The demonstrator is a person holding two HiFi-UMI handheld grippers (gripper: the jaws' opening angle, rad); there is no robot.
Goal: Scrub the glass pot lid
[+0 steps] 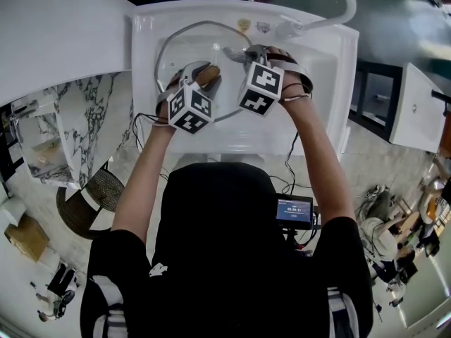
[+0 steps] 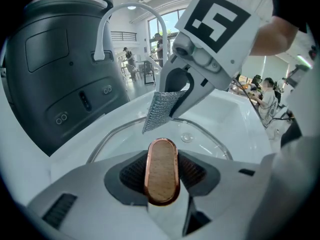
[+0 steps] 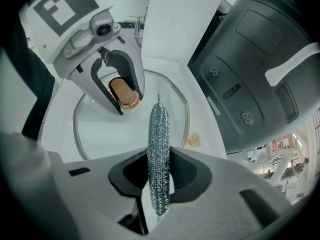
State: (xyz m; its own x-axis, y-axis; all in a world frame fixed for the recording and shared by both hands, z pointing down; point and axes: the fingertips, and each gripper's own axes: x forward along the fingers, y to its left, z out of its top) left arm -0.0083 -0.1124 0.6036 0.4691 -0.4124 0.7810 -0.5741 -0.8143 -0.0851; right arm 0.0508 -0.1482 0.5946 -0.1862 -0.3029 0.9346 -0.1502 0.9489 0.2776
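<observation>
The glass pot lid (image 1: pixel 184 44) lies in a white sink (image 1: pixel 320 76). My left gripper (image 1: pixel 204 76) is shut on the lid's copper-rimmed wooden handle (image 2: pixel 161 159); both pads press its sides in the left gripper view. My right gripper (image 1: pixel 239 53) is shut on a silvery mesh scrubber (image 3: pixel 159 149), which hangs over the far part of the lid. In the left gripper view the scrubber (image 2: pixel 160 109) dangles from the right gripper (image 2: pixel 177 96) just above the lid's steel rim (image 2: pixel 107 139). In the right gripper view the left gripper (image 3: pixel 122 96) holds the handle (image 3: pixel 124 94) over the glass (image 3: pixel 100 129).
A white arched faucet (image 1: pixel 342 9) rises at the sink's back right. A small sticker (image 3: pixel 194 140) sits on the basin wall beside the lid. A marble counter (image 1: pixel 77 118) adjoins the sink on the left. A dark appliance (image 2: pixel 55 69) stands behind the sink.
</observation>
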